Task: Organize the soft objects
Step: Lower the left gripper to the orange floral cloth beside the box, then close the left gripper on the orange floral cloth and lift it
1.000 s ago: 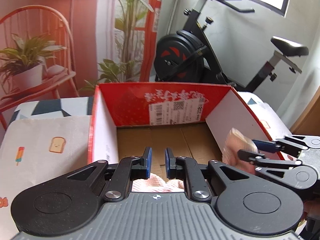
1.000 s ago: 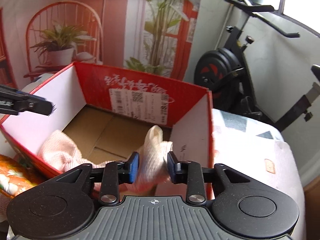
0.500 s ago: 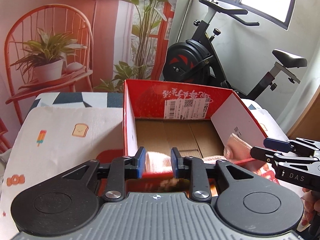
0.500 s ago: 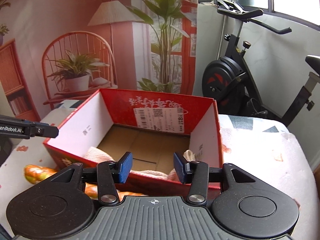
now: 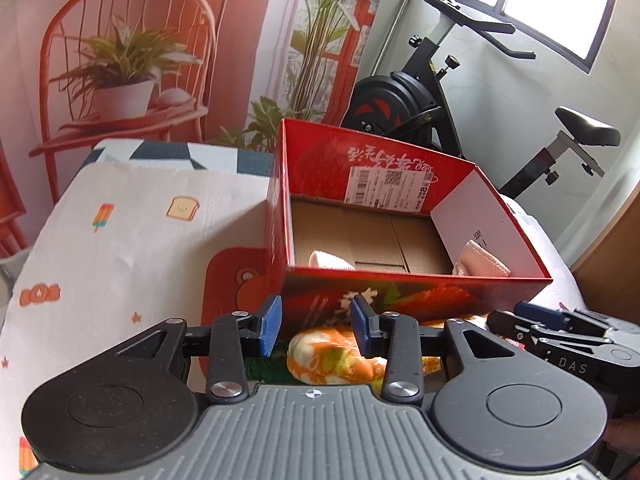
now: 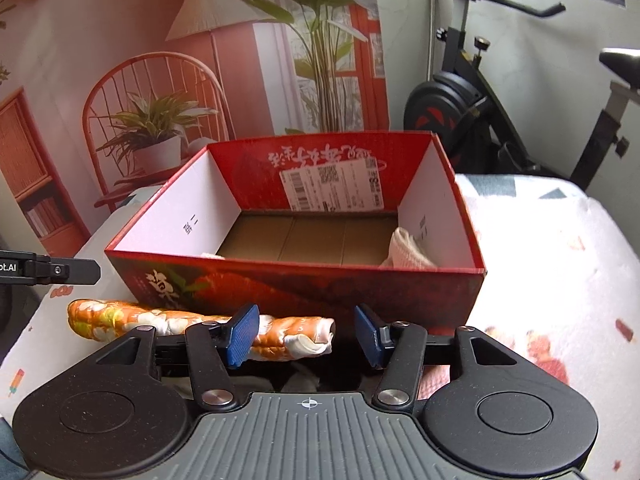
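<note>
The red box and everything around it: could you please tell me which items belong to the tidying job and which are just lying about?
Part of the job:
- red box
- pink cloth inside it
- orange floral roll in front of it
- left gripper, open
- right gripper, open

Just lying about:
- exercise bike
- printed tablecloth

A pale pink knitted cloth (image 6: 408,250) lies crumpled inside the red cardboard box (image 6: 304,280), its bunched end leaning against the white right wall, another fold (image 5: 330,260) showing near the front left. A rolled orange-and-white floral cloth (image 6: 192,326) lies lengthwise on the table just before the box's front wall.
</note>
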Available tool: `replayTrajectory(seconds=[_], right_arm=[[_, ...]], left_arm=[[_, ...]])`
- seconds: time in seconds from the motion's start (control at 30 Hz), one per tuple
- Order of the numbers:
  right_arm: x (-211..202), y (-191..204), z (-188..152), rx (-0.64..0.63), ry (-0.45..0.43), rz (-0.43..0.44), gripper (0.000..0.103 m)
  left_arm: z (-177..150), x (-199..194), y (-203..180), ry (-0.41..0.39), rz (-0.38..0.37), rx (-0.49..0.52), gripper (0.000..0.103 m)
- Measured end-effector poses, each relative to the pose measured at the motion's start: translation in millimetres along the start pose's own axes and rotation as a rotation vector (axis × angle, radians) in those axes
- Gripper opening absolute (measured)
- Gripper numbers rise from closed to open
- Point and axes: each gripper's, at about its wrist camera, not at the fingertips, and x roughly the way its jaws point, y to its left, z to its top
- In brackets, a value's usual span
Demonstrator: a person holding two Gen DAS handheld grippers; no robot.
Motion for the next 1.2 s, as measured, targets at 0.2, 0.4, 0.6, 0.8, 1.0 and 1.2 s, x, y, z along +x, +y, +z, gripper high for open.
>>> replayTrajectory(seconds=[0.2, 0.4, 0.6, 0.8, 1.0, 1.2], right_arm=[[5.3, -3.1, -13.2, 0.047, 0.035, 0.019, 0.026], [4.5, -4.3, -25.4, 0.068, 0.051, 0.028, 0.018], [4.2, -7.6, -35.1, 0.109, 0.062, 0.041, 0.017], [9.5, -13.6, -39.0, 0.206, 0.065, 0.069, 0.027], [7.4, -12.3, -42.1, 0.211, 0.046, 0.066, 0.011], [-8.6, -10.9, -43.0, 0.231, -0.003, 0.076, 0.008]], left_arm=[[-11.8, 3.5, 4.5, 0.029, 0.004, -0.007, 0.047], [-25.3, 10.3, 12.1, 0.071, -0.027, -0.061, 0.051], [-35.9, 20.0, 19.5, 0.097, -0.068, -0.142, 0.054], [-44.9, 32.2, 19.8, 0.111, -0.087, -0.2, 0.041], [-44.5, 23.6, 11.9, 0.074, -0.066, -0.139, 0.017], [-42.5, 6.1, 2.7, 0.025, -0.062, -0.077, 0.015]])
